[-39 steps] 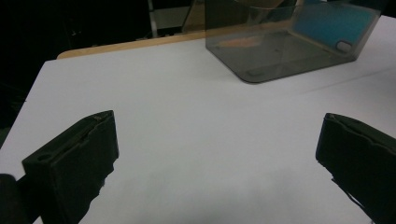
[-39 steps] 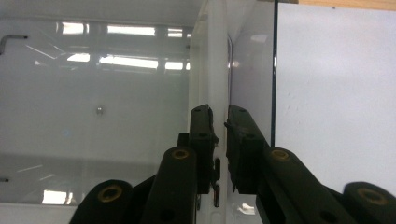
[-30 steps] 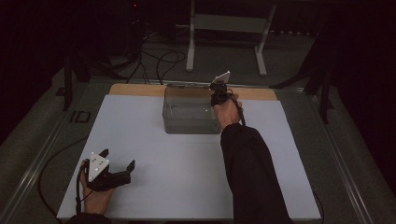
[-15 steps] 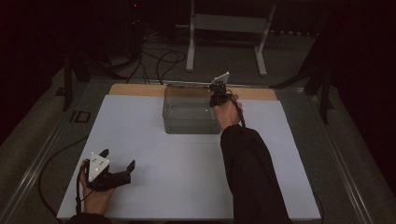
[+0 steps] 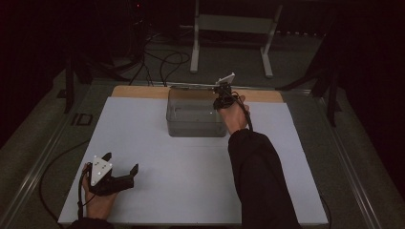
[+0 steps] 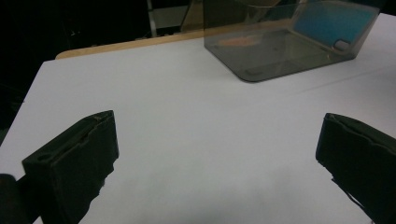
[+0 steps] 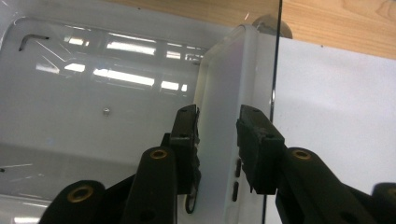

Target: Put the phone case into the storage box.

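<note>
A smoky clear box (image 5: 196,117) stands at the back middle of the white table (image 5: 157,157). Inside it a white flat device (image 7: 219,93) stands on edge against the box's right wall; in the left gripper view it shows a blue face (image 6: 327,23). My right gripper (image 7: 217,123) points down over that corner (image 5: 220,98). Its jaws have just been opening and now straddle the device's top edge with a small gap. My left gripper (image 5: 121,161) rests open near the table's front left, with bare table between its jaws (image 6: 219,140).
A small hex key (image 7: 28,39) and a tiny screw (image 7: 106,111) lie on the box floor. A wooden strip (image 5: 143,91) runs along the table's far edge. Cables and a metal stand (image 5: 229,28) are on the dark floor beyond.
</note>
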Tool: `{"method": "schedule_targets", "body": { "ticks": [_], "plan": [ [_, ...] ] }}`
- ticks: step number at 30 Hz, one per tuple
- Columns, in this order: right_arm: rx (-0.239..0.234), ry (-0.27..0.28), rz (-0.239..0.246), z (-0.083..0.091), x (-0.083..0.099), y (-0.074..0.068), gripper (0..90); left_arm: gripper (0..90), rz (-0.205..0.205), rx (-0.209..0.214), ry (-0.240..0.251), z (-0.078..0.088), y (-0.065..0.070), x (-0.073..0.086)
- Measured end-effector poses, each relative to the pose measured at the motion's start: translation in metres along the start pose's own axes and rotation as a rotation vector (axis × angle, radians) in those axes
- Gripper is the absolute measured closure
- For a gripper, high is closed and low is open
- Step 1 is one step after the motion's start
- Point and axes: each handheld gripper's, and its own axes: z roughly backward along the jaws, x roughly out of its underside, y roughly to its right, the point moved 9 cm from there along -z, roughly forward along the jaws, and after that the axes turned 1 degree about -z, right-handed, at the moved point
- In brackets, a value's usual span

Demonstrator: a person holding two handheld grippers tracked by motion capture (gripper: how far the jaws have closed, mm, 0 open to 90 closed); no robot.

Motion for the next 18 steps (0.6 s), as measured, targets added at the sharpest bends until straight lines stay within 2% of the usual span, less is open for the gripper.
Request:
{"method": "schedule_targets", "body": {
  "ticks": [4,8,12,15,18],
  "plan": [
    [-0.015,0.025,0.018,0.003,0.000,0.001,65.2,0.2,-0.001,0.000,0.000,0.000,0.000,0.000],
    [-0.014,0.043,0.060,0.006,-0.001,0.000,62.5,0.2,0.000,-0.001,0.001,0.000,0.000,0.000],
    [-0.055,0.065,0.071,0.011,-0.003,-0.003,50.2,0.2,-0.002,0.000,-0.001,0.000,0.000,0.000],
    [-0.101,0.081,0.058,0.014,-0.003,-0.004,43.5,0.2,-0.004,0.000,-0.001,0.000,0.000,0.000],
    [-0.125,0.103,0.059,0.017,-0.004,-0.003,34.5,0.2,-0.002,0.000,-0.001,-0.001,0.001,0.000]
  ]
}}
